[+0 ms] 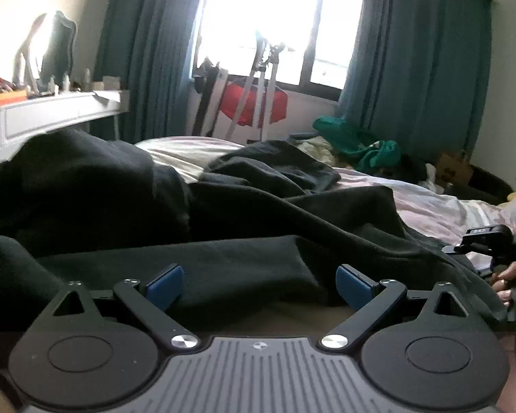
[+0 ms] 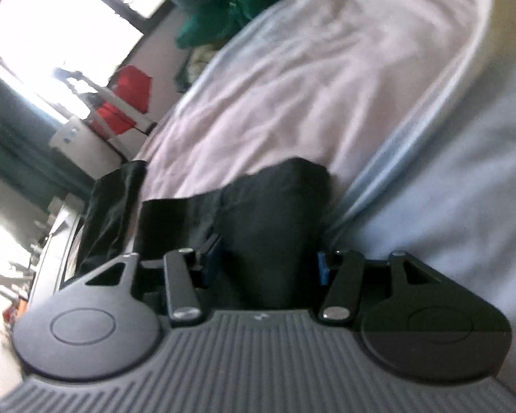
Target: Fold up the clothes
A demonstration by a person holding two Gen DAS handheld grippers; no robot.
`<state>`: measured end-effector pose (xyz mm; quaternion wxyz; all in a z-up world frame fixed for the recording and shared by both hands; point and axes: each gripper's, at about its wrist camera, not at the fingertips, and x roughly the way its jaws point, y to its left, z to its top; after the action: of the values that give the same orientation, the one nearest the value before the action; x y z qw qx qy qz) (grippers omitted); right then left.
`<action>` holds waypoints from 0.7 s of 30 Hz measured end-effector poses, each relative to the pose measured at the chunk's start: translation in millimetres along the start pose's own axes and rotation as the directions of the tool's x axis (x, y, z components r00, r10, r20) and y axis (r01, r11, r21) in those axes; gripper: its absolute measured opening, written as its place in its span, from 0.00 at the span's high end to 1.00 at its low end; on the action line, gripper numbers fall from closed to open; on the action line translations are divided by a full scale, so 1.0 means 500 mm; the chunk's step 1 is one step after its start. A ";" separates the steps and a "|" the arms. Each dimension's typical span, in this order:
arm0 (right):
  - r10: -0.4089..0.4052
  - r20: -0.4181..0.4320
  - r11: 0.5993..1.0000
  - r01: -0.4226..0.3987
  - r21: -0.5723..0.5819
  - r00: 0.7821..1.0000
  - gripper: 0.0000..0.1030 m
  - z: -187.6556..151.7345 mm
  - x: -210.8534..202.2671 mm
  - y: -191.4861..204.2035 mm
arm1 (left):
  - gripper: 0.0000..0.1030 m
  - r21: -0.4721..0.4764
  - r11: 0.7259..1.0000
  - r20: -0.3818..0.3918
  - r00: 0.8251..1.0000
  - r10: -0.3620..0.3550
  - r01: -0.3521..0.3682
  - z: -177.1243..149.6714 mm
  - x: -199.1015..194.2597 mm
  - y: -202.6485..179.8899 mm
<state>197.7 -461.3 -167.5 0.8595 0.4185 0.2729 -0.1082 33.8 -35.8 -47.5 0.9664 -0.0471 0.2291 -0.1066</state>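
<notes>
A black garment [image 1: 258, 213] lies crumpled across the bed in thick folds. My left gripper [image 1: 260, 285] is low at its near edge and open, its blue pads [image 1: 165, 287] wide apart, with a fold of the cloth lying between them. In the right wrist view, my right gripper [image 2: 268, 263] is shut on a thick bunch of the black garment [image 2: 275, 206], which stands up between the fingers above the pale sheet [image 2: 292, 86]. A person's hand [image 1: 509, 273] shows at the right edge of the left wrist view.
The bed's pale pink sheet [image 1: 430, 203] stretches to the right. Green clothes [image 1: 357, 141] are piled at its far side. A white dresser [image 1: 51, 117] stands at the left, and a red item on a metal stand [image 1: 254, 103] is under the window with teal curtains.
</notes>
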 end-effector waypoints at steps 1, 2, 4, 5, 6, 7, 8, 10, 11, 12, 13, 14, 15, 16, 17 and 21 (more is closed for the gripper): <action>0.008 0.014 1.000 -0.008 -0.017 1.000 0.72 0.004 0.007 0.002 | 0.06 0.002 1.000 0.004 1.000 -0.006 0.006 -0.003 0.009 -0.001; 0.004 0.034 1.000 -0.004 -0.009 0.999 0.88 0.009 0.007 0.002 | 0.06 0.007 1.000 0.010 1.000 -0.003 0.003 -0.006 0.017 -0.001; -0.008 0.080 1.000 0.009 -0.013 0.997 0.89 0.018 -0.015 0.008 | 0.06 0.012 1.000 0.009 1.000 0.002 -0.002 -0.010 0.030 -0.001; -0.015 0.105 1.000 0.017 -0.022 0.994 0.90 0.022 -0.034 0.014 | 0.06 0.007 1.000 0.000 1.000 0.000 0.000 -0.009 0.035 -0.001; -0.022 0.131 0.999 0.026 -0.032 0.991 0.90 0.025 -0.054 0.020 | 0.06 -0.001 1.000 -0.001 1.000 -0.005 0.005 -0.007 0.036 0.001; -0.028 0.156 0.999 0.035 -0.041 0.987 0.91 0.029 -0.074 0.025 | 0.06 -0.012 1.000 0.005 1.000 -0.010 0.011 -0.006 0.032 0.004; -0.034 0.181 0.998 0.044 -0.049 0.983 0.91 0.033 -0.094 0.031 | 0.06 -0.022 1.000 0.009 1.000 -0.015 0.015 -0.003 0.026 0.007; -0.046 0.232 0.996 0.063 -0.066 0.972 0.93 0.040 -0.133 0.042 | 0.06 -0.042 0.999 0.017 1.000 -0.023 0.023 0.001 0.014 0.011; -0.051 0.257 0.995 0.073 -0.075 0.965 0.97 0.044 -0.153 0.047 | 0.06 -0.045 0.999 0.022 0.999 -0.024 0.025 0.002 0.006 0.012; -0.047 0.290 0.993 0.076 -0.092 0.956 0.97 0.045 -0.178 0.044 | 0.06 -0.049 0.998 0.027 0.999 -0.026 0.027 0.004 -0.003 0.012; -0.042 0.322 0.991 0.081 -0.109 0.946 0.97 0.046 -0.203 0.041 | 0.06 -0.052 0.998 0.032 0.999 -0.027 0.029 0.005 -0.012 0.013; -0.036 0.351 0.989 0.084 -0.123 0.936 0.97 0.048 -0.228 0.037 | 0.06 -0.056 0.998 0.037 0.999 -0.029 0.031 0.007 -0.020 0.014; -0.026 0.340 0.994 0.059 -0.088 0.940 0.97 0.054 -0.238 0.020 | 0.06 -0.059 0.998 0.042 0.999 -0.030 0.033 0.008 -0.029 0.014; -0.016 0.330 0.998 0.035 -0.052 0.944 0.97 0.061 -0.249 0.003 | 0.06 -0.063 0.997 0.047 0.998 -0.032 0.035 0.009 -0.037 0.015; -0.005 0.321 1.000 0.011 -0.015 0.947 0.97 0.068 -0.260 -0.014 | 0.06 -0.066 0.997 0.051 0.998 -0.033 0.037 0.011 -0.046 0.015; 0.089 0.211 0.989 -0.111 0.097 0.973 0.96 0.073 -0.263 -0.070 | 0.06 -0.079 0.996 0.071 0.997 -0.039 0.044 0.016 -0.080 0.017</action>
<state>87.9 -517.3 -98.8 0.8635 0.4643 0.1545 -0.1224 4.2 -17.8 -24.3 0.9686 -0.0945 0.1986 -0.1156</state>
